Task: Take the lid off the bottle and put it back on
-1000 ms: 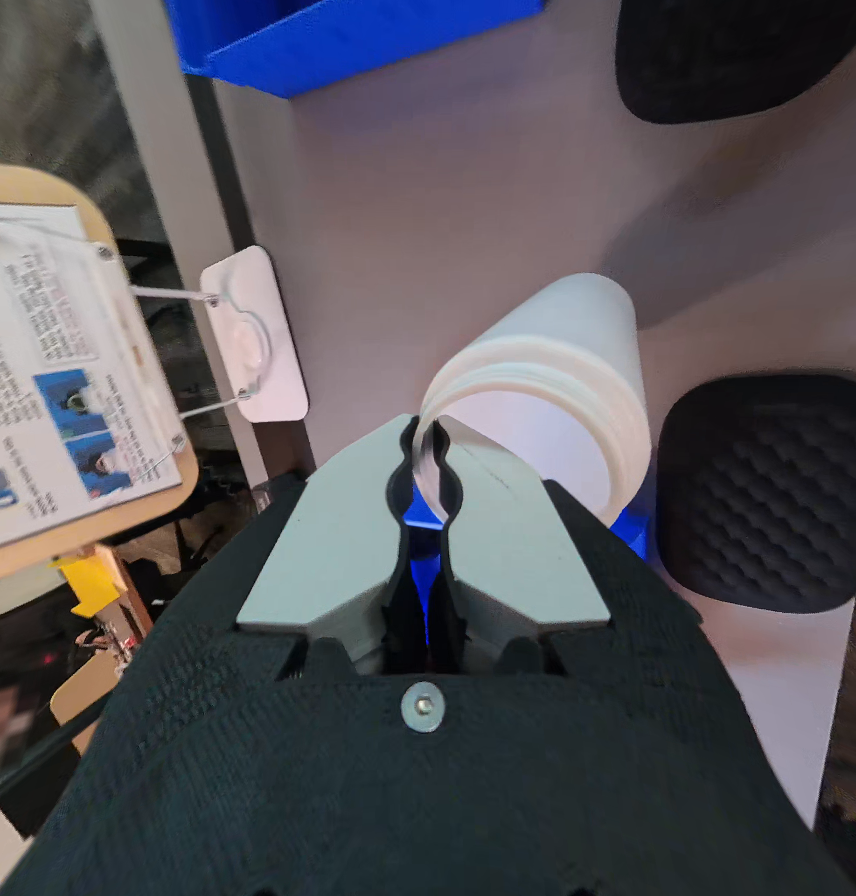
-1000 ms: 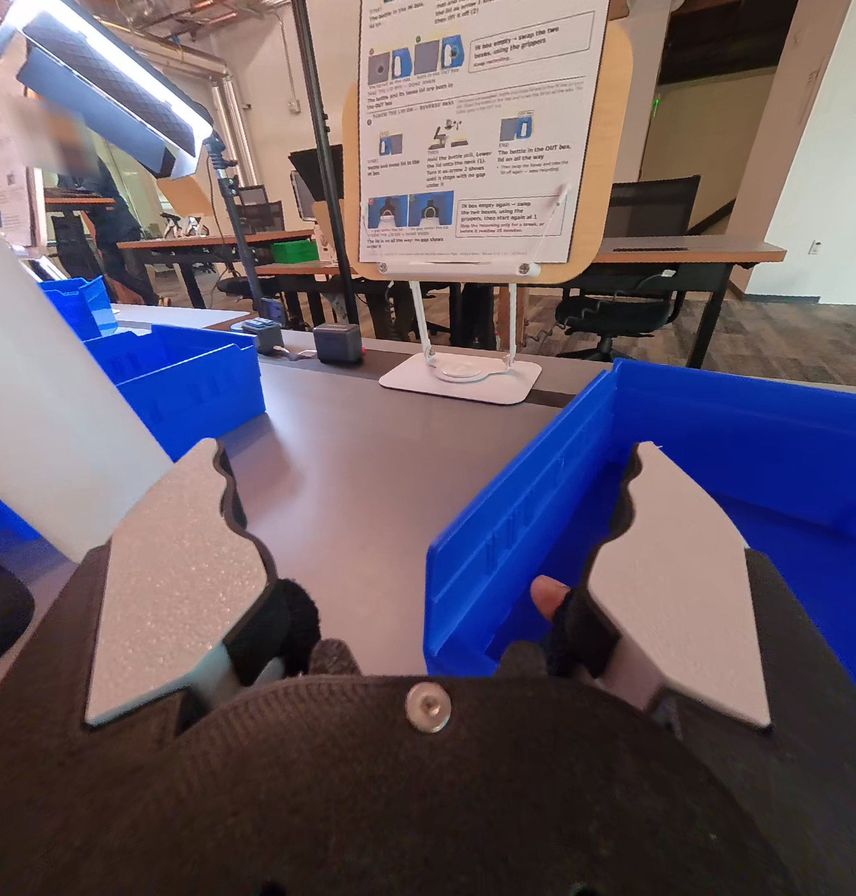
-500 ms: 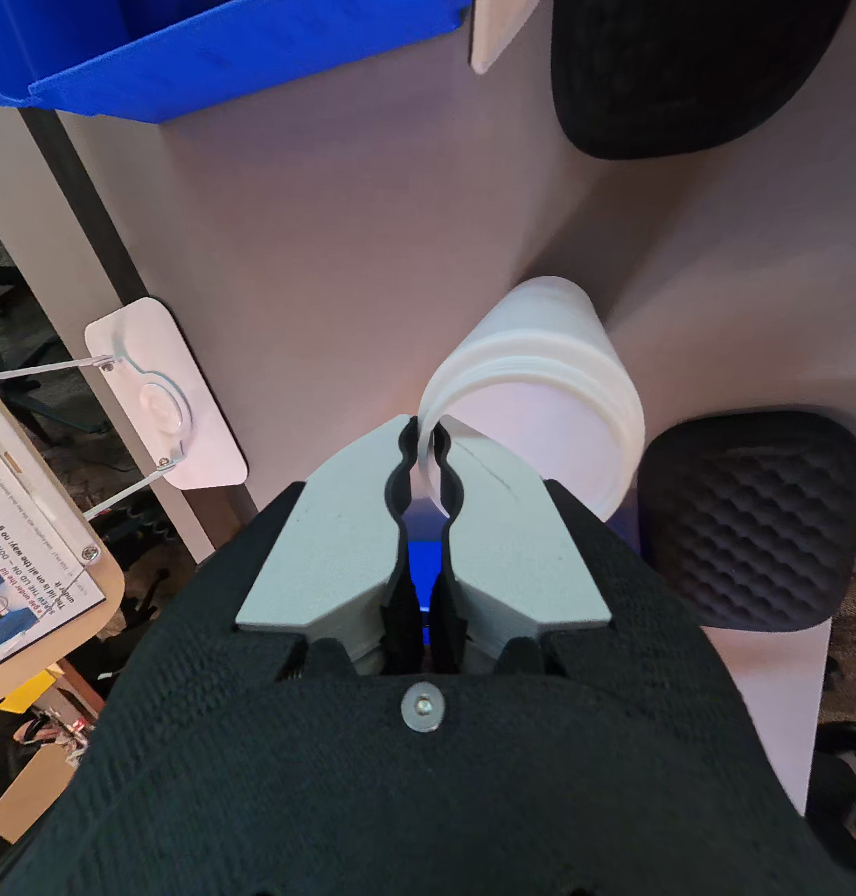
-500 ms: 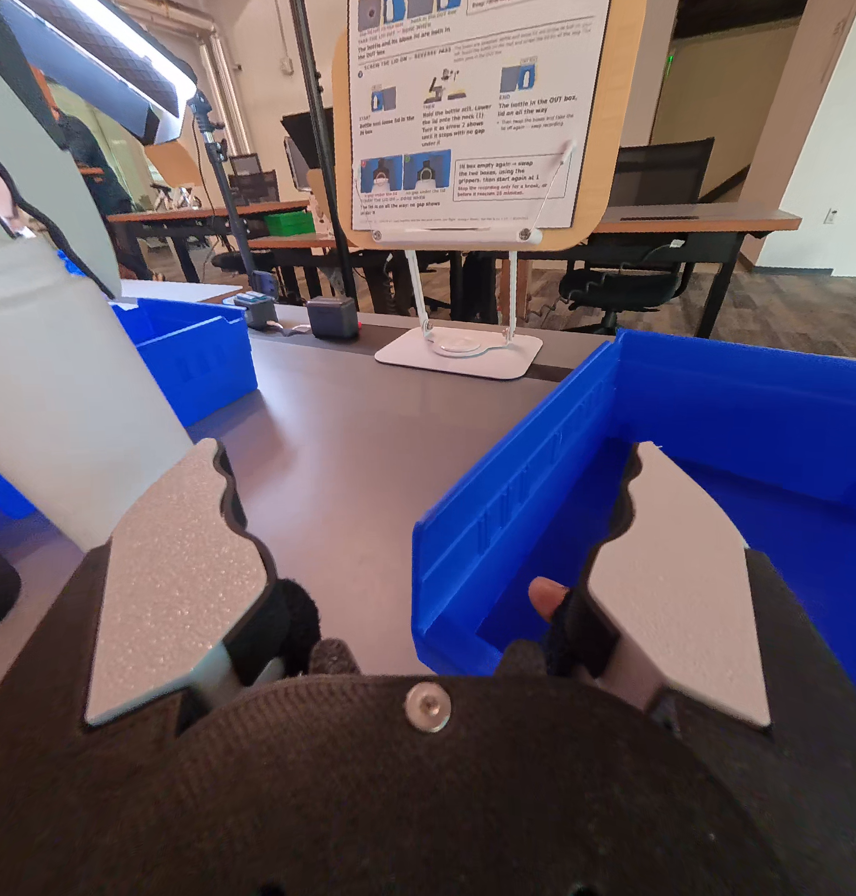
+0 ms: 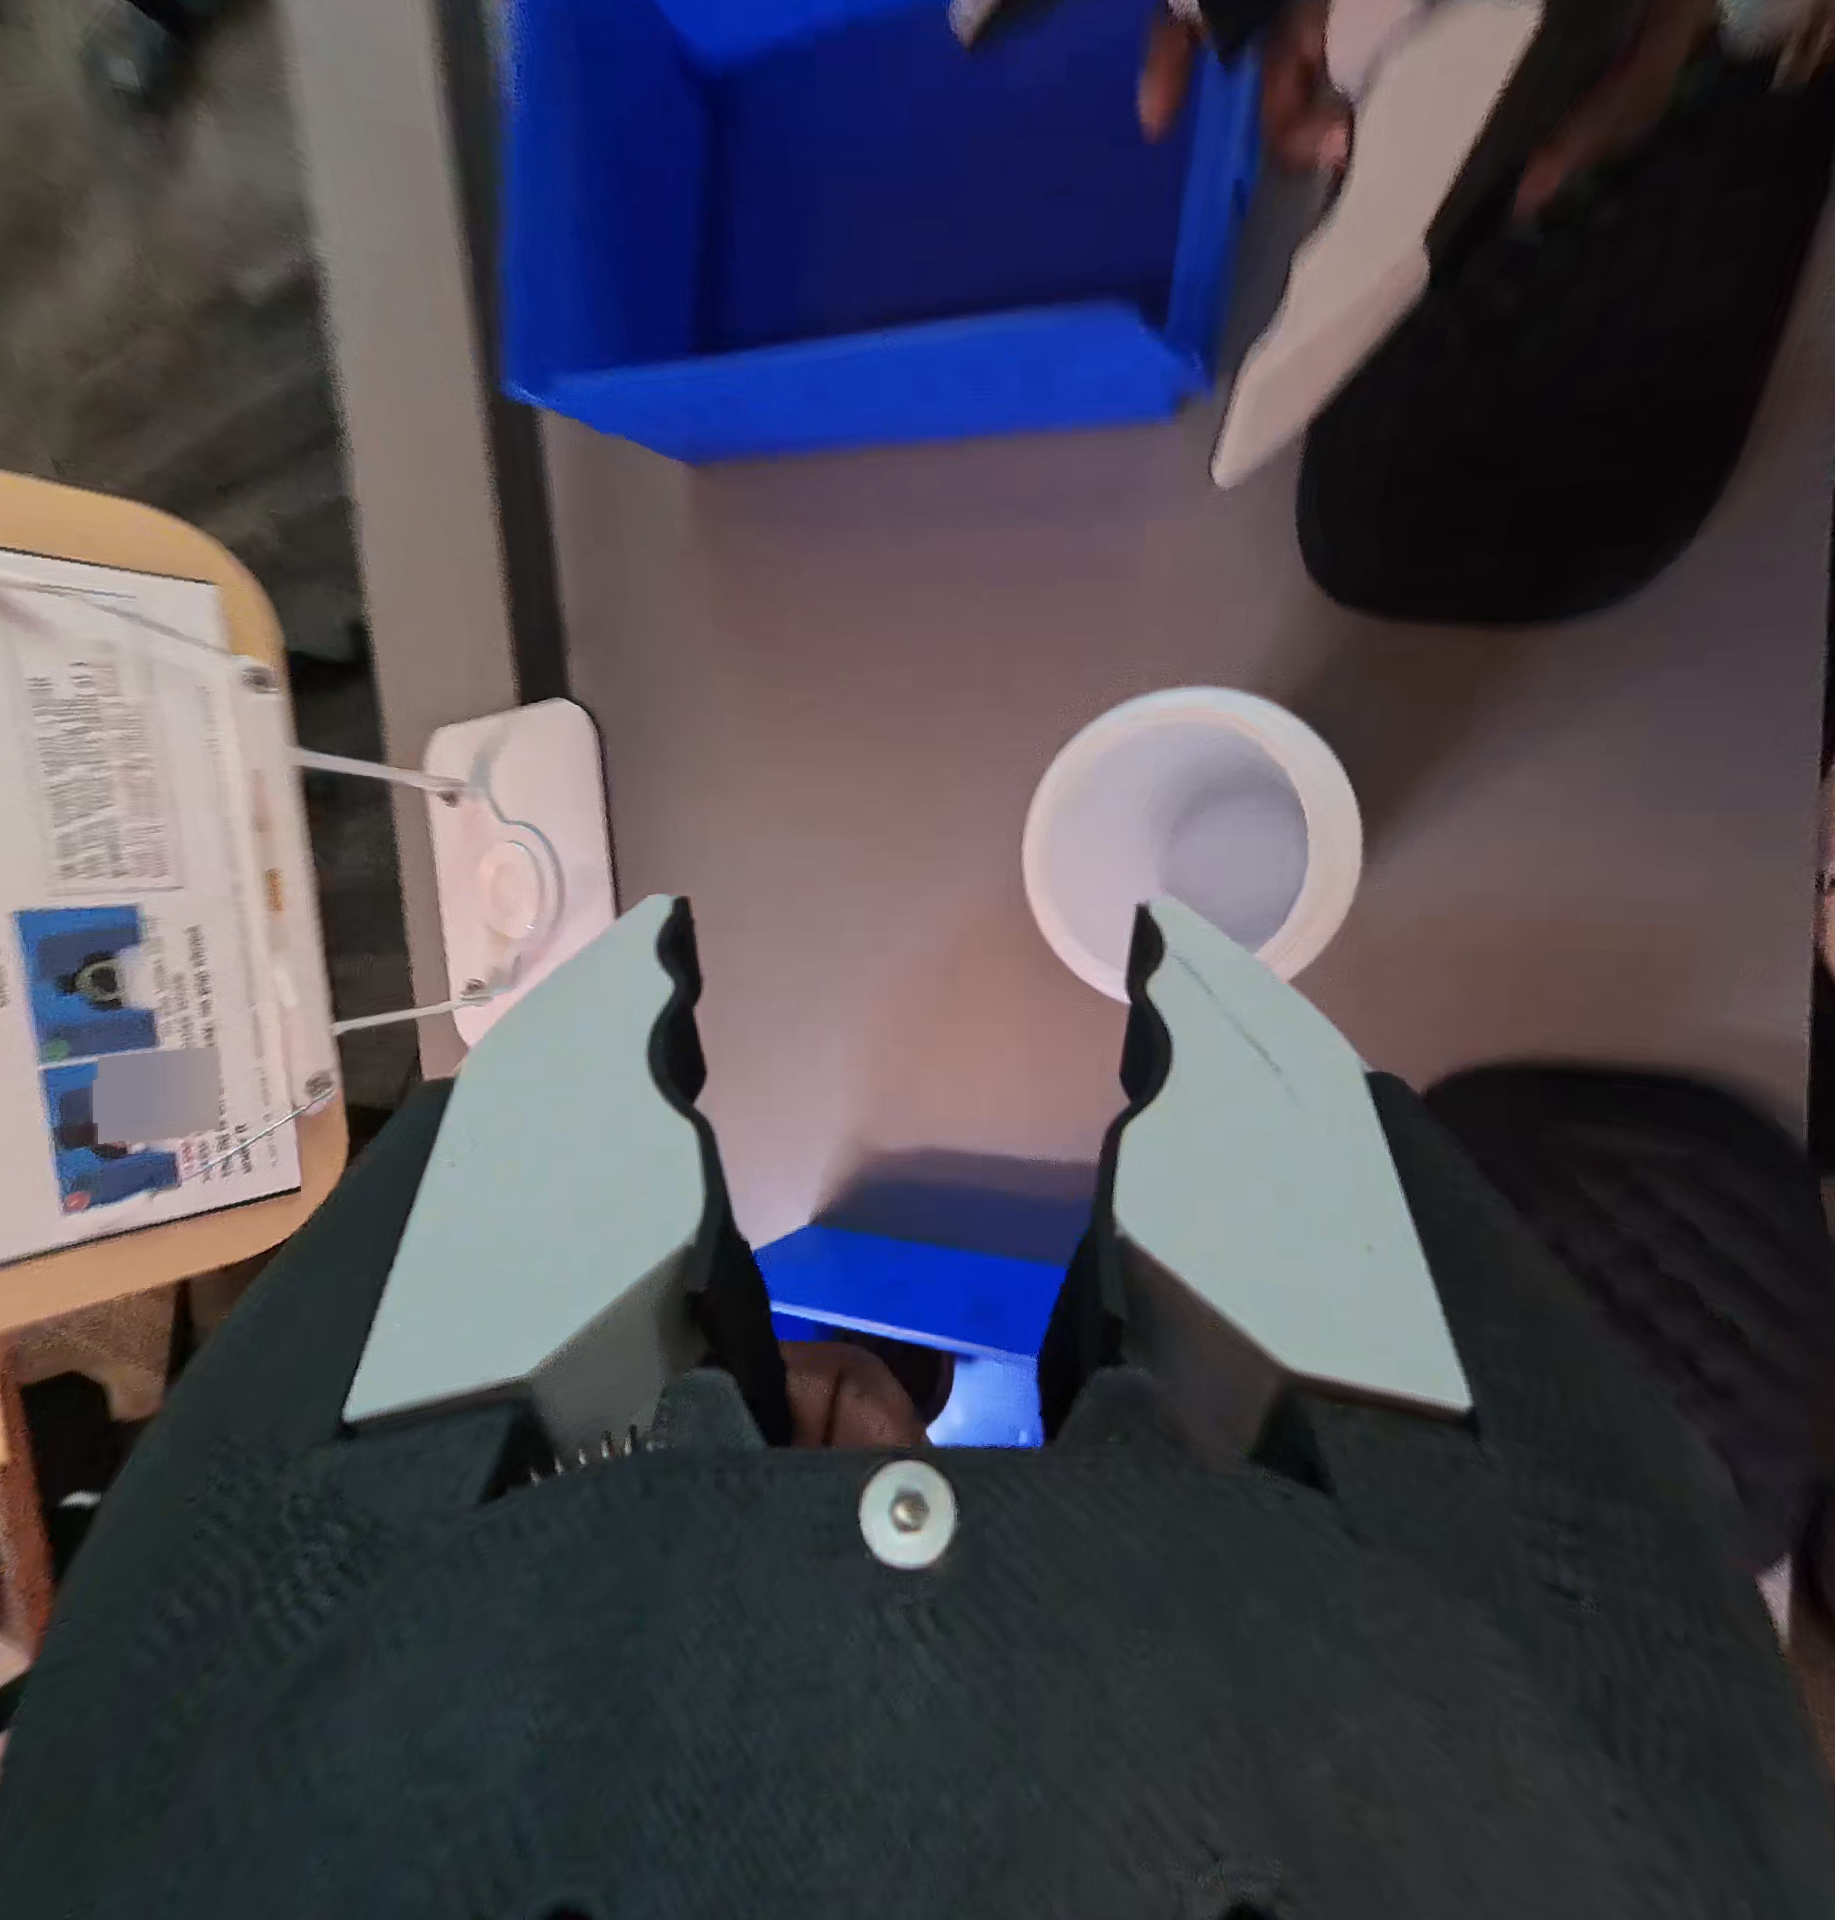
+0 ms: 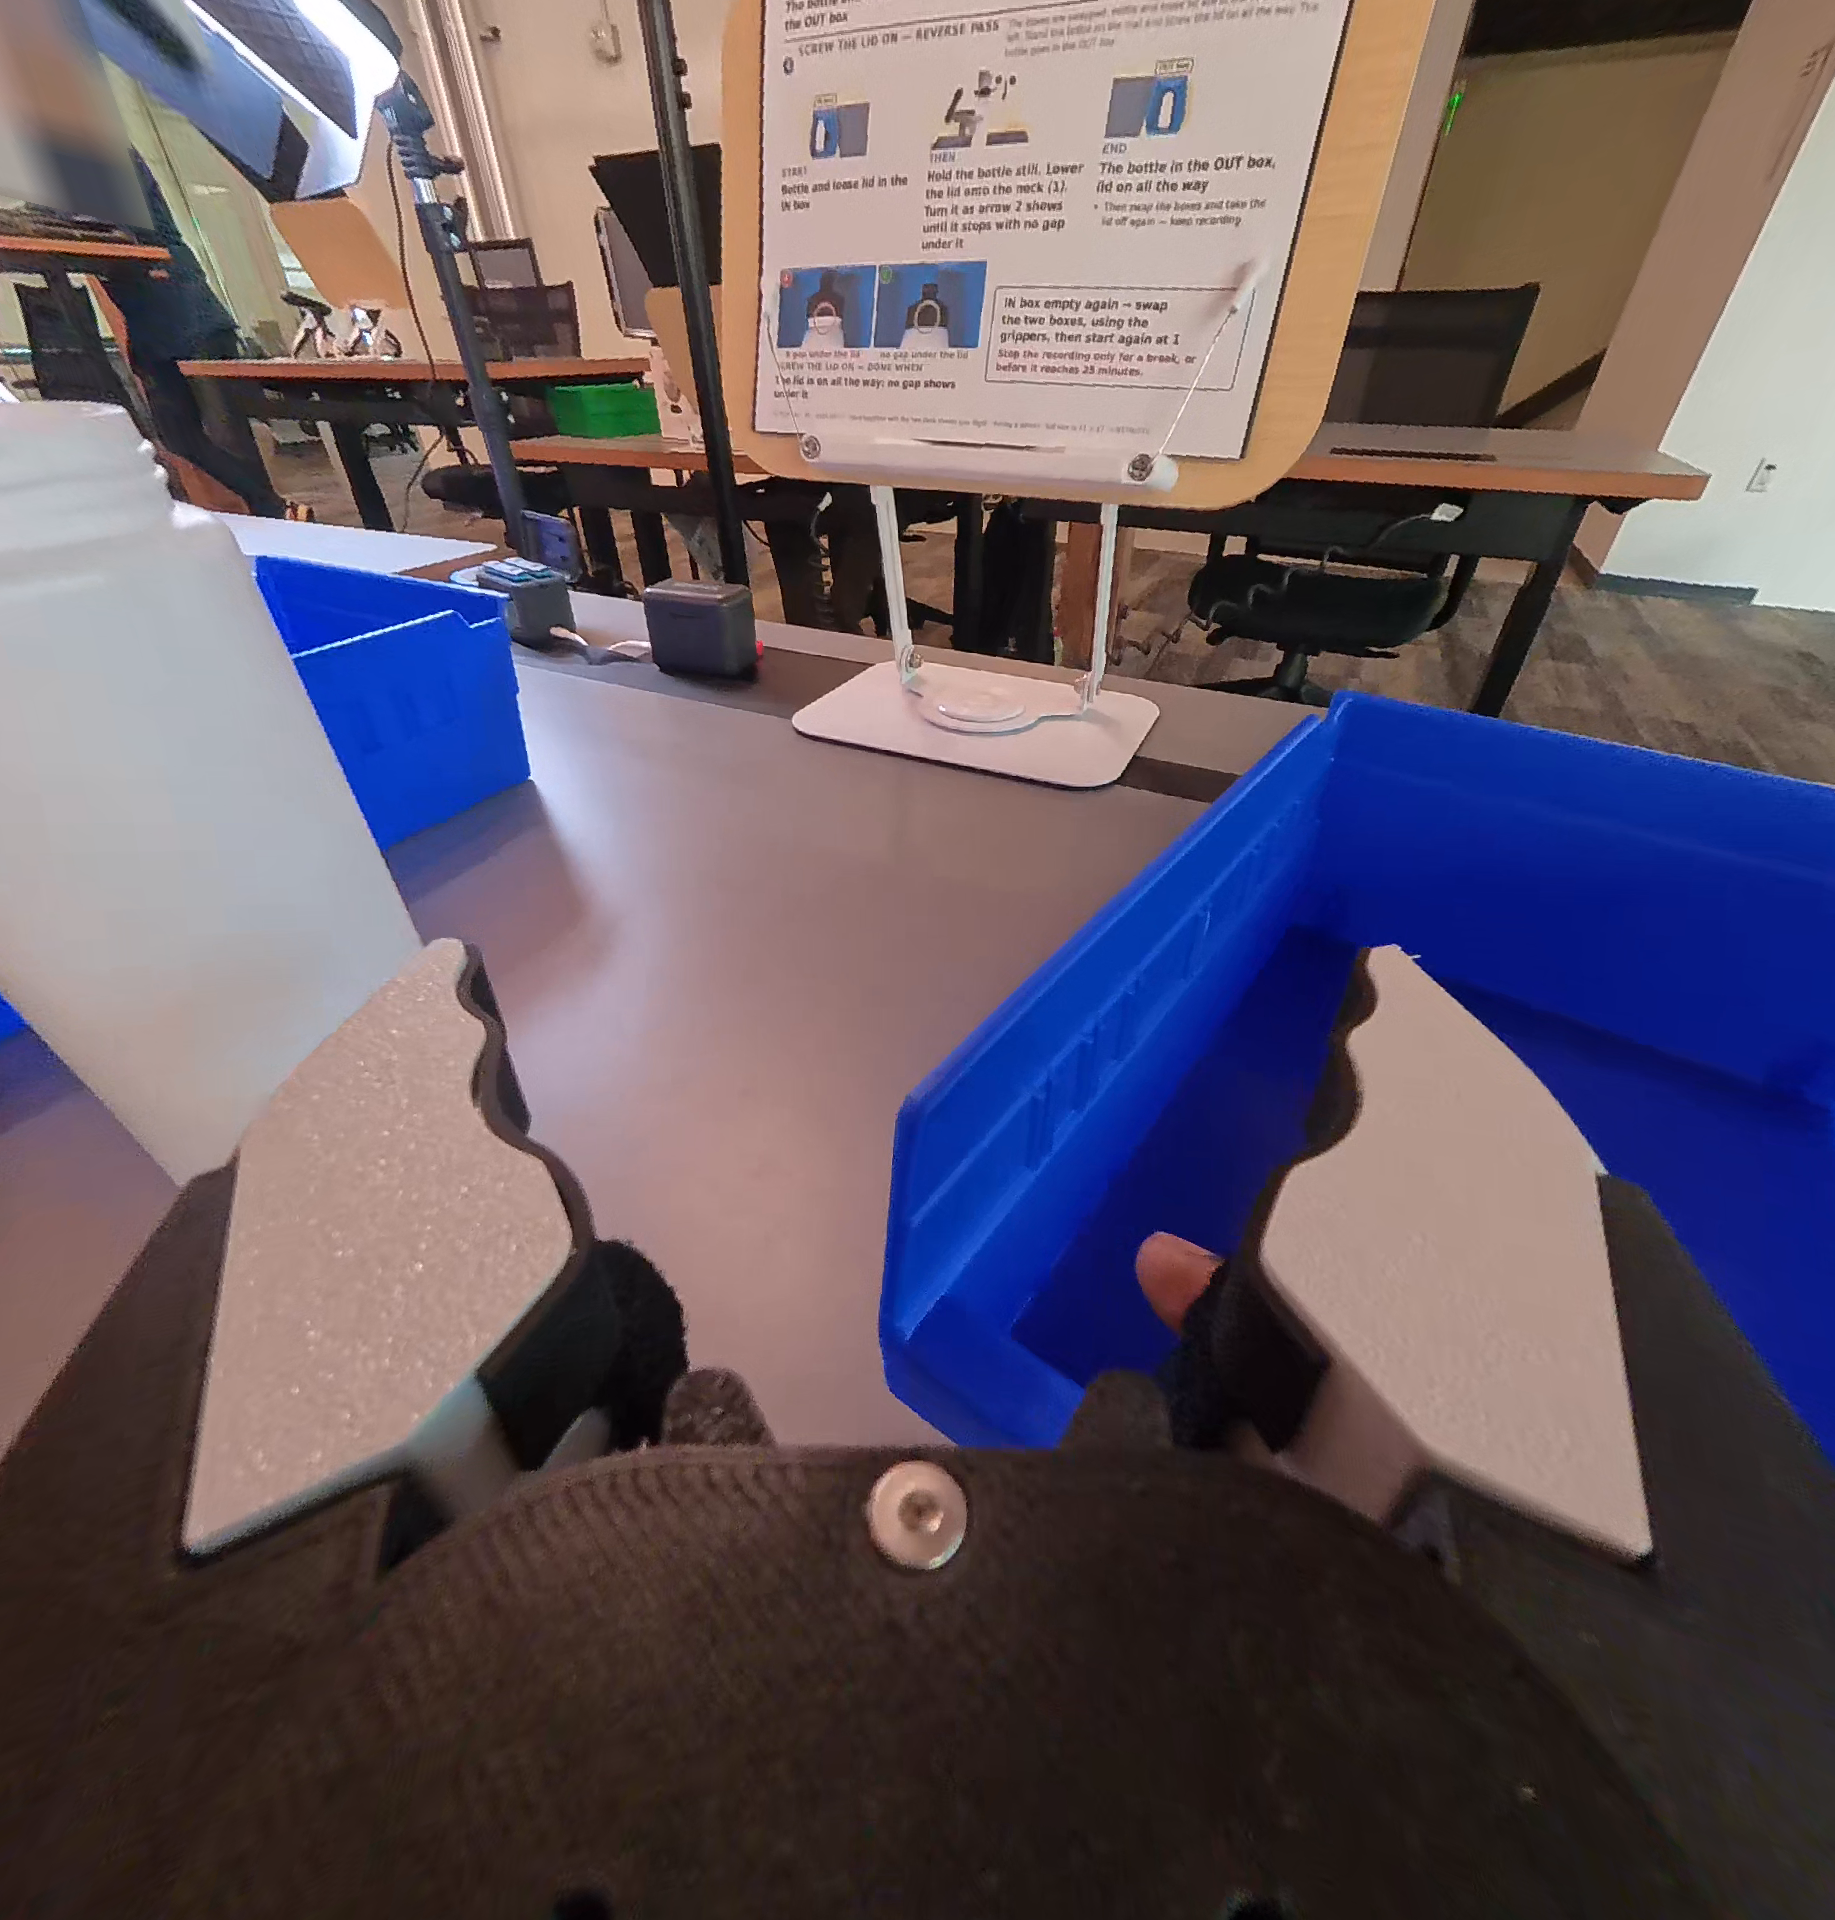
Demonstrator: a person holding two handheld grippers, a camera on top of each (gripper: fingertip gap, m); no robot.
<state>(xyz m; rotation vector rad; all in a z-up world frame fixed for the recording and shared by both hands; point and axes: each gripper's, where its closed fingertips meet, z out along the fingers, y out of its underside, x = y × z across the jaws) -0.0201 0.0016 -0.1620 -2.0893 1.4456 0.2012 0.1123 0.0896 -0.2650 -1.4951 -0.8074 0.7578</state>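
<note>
Grey tabletop (image 5: 871, 727) carries the work: the white bottle (image 5: 1193, 831) stands upright on it with its threaded mouth open and no lid fitted, seen from above in the left wrist view and at the left edge of the right wrist view (image 6: 134, 748). One blue bin (image 5: 861, 229) sits at the far side of the table and another blue bin (image 6: 1464, 987) lies directly ahead of the right gripper, with an instruction board on a white stand (image 6: 980, 717) behind. The left gripper (image 5: 913, 935) hangs above the table, fingers spread wide and empty, its right finger overlapping the bottle rim in the picture; contact cannot be confirmed. The right gripper (image 6: 913, 987) is likewise spread and holds nothing, positioned at the near wall of its bin. No lid is visible in either view. Judged step: lid removed, bottle set down, refitting pending. The next move calls for locating and pinching the lid, steadying the bottle body, and aligning the lid squarely over the threads before turning.
</note>
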